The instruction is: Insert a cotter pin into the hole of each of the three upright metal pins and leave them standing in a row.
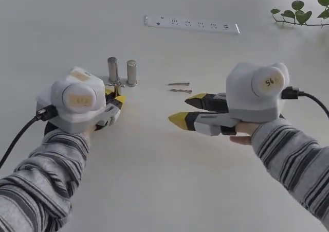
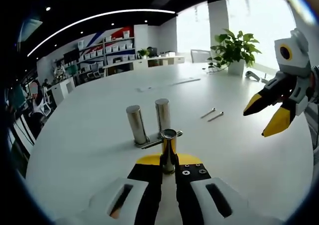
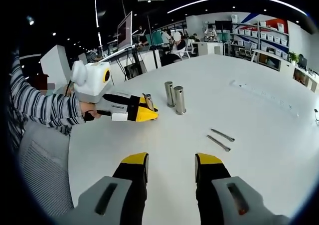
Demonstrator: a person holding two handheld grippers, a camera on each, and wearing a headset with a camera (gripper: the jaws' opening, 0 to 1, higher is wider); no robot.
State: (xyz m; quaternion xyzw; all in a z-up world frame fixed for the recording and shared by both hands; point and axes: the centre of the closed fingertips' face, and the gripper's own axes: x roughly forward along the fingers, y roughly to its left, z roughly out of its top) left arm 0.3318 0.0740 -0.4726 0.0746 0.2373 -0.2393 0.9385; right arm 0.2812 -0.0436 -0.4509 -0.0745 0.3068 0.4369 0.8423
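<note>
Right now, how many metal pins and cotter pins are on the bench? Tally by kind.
Metal pins: 3 (one in the left gripper)
Cotter pins: 3 (two loose, one by the held pin)
Total: 6

Round label [image 1: 268, 82] on right hand-held gripper [image 1: 180, 110] reads "54".
</note>
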